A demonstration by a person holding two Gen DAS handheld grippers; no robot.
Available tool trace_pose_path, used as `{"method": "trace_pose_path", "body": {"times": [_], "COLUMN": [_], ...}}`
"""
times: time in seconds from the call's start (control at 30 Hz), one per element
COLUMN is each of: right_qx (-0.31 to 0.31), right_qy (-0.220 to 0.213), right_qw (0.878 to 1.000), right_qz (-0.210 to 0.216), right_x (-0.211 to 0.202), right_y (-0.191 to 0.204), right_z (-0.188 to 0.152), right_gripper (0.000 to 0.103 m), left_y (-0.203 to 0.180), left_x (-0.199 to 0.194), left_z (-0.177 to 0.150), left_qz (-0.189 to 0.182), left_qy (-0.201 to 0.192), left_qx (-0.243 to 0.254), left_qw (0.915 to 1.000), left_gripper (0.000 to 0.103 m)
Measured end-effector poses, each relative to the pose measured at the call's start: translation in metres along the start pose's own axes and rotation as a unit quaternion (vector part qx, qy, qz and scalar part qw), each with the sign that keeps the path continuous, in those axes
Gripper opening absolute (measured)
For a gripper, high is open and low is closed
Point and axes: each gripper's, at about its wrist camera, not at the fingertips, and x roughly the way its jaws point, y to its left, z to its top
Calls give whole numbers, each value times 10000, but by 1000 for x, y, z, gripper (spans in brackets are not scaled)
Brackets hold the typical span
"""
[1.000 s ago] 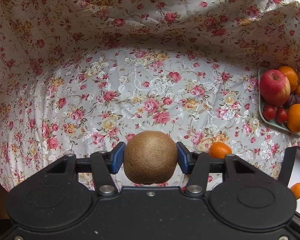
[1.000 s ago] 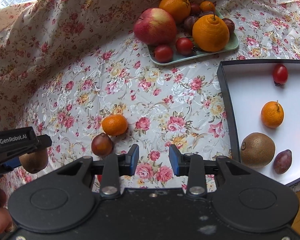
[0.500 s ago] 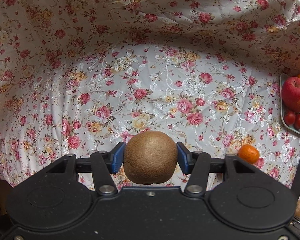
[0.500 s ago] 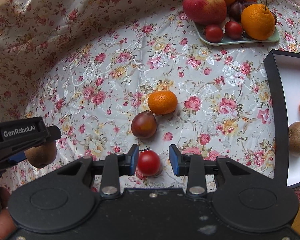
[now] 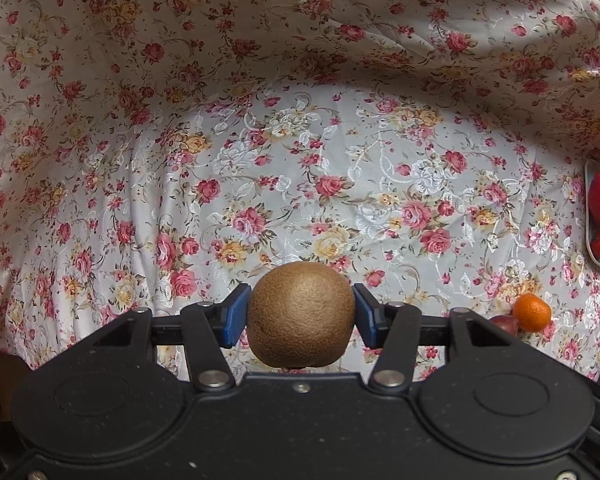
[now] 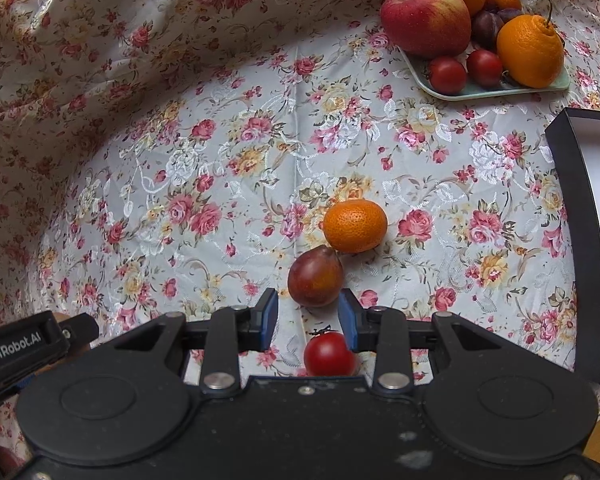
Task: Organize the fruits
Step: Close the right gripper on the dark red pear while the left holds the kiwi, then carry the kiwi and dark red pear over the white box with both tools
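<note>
left gripper [image 5: 300, 316]: jaws clamped on kiwi [image 5: 301, 314] | right gripper [image 6: 308, 316]: jaws apart, empty, plum [image 6: 315, 276] at 12 o'clock, tomato [image 6: 327, 354] beneath | risk: I nudge tomato, it rolls off bench

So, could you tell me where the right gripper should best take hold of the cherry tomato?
Probably across the round middle of the tomato, coming straight down: it already lies between the open right gripper fingers, stem up, with the plum just beyond.
</note>
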Motion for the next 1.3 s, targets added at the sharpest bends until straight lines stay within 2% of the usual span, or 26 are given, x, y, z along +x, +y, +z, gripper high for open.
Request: {"method": "trace_pose_path", "body": {"times": [0.3,0.43,0.57,0.87,1.1,1.3], "right_qx": [82,52,91,305,111,73], "right_qy": [-121,-283,-138,-43,78,125], "right_qw": [9996,9982,9980,9979,9983,9990], "right_qz": [-241,-527,-606,-565,-559,-428], "right_x": [13,20,32,39,39,27], "right_y": [7,12,14,9,12,4], "right_z": [6,7,9,11,12,13], "right_gripper": [37,37,38,38,37,37], "left_y": [14,15,14,9,3,-7], "left_x": [6,7,7,12,13,21], "left_z": [0,-1,-2,-4,-6,-13], "left_qz": [-23,-110,-129,-144,-139,-283], "left_qy": [70,115,125,185,209,436], "left_qx": [1,0,61,232,371,492], "left_qw": [10000,9999,9998,9995,9990,9974], "left_gripper": [59,59,59,59,59,59]}}
